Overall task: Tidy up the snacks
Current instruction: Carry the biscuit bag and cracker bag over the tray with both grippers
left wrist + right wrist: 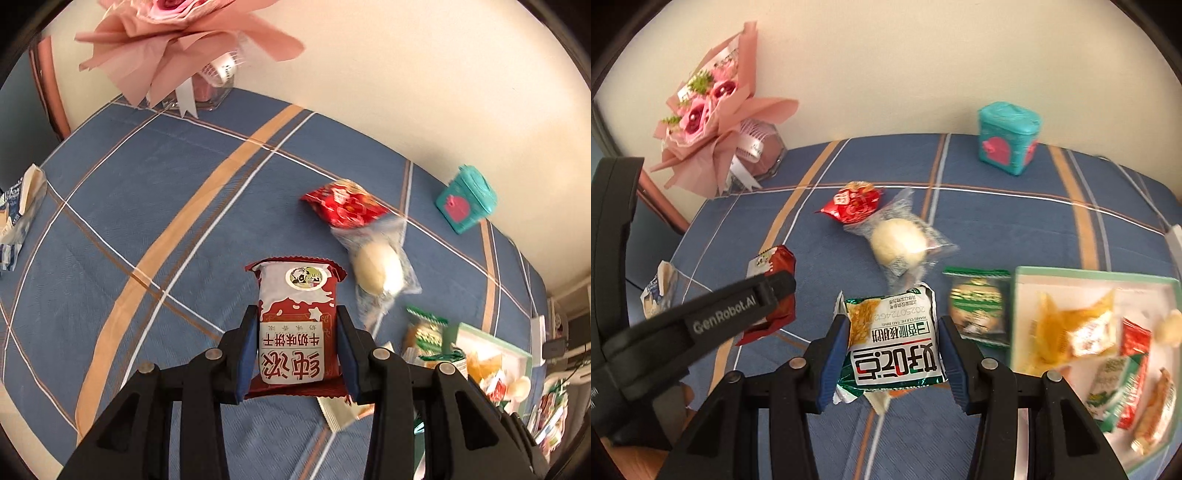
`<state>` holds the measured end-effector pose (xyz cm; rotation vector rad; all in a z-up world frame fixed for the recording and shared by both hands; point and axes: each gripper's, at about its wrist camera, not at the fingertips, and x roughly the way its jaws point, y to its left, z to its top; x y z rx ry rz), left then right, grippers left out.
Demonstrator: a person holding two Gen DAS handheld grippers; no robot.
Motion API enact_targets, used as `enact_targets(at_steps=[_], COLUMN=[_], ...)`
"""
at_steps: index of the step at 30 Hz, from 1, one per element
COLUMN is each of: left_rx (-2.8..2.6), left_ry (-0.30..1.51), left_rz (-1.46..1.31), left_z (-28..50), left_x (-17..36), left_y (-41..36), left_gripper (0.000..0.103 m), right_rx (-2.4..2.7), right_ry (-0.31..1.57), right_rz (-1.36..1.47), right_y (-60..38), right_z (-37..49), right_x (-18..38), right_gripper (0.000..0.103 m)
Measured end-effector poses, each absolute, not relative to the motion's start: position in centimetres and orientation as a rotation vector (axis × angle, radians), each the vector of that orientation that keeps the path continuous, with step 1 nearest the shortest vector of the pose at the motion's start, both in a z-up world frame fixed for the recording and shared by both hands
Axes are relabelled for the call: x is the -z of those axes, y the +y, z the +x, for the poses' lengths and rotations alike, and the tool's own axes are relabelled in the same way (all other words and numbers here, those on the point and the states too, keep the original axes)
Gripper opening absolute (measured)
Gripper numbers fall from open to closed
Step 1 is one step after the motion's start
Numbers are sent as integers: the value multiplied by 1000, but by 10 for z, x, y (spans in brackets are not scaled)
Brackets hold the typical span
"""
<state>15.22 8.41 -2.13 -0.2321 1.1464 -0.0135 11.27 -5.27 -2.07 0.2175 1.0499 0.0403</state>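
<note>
My left gripper [297, 314] is shut on a red-and-white biscuit packet [295, 291], held above the blue checked cloth [147, 203]. My right gripper [894, 325] is shut on a green-and-white snack packet [897, 354], its blue pads pressing both sides. In the right wrist view the left gripper [775, 291] shows at the left with the red packet [772, 264] in it. A white tray with a green rim [1071, 275] lies at the right and holds several snacks. A green packet [977, 306] lies just left of the tray.
A red packet [853, 203] and a pale bun in clear wrap [897, 243] lie mid-cloth. A teal tin [1008, 142] stands by the wall. A pink bouquet [705, 110] leans at the back left. A blue-and-white packet [18, 214] sits at the left edge.
</note>
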Motion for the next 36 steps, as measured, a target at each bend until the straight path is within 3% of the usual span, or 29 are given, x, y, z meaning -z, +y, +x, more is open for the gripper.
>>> enact_targets(at_steps=[36], left_rx=[130], left_ry=[1068], left_rz=[-13], left_z=[93], left_x=[-8], left_y=[-25], left_gripper=[41], right_rx=[179], right_ry=[1005], right_rz=[404], right_y=[-174], right_z=[42], right_x=[-3], right_gripper=[52])
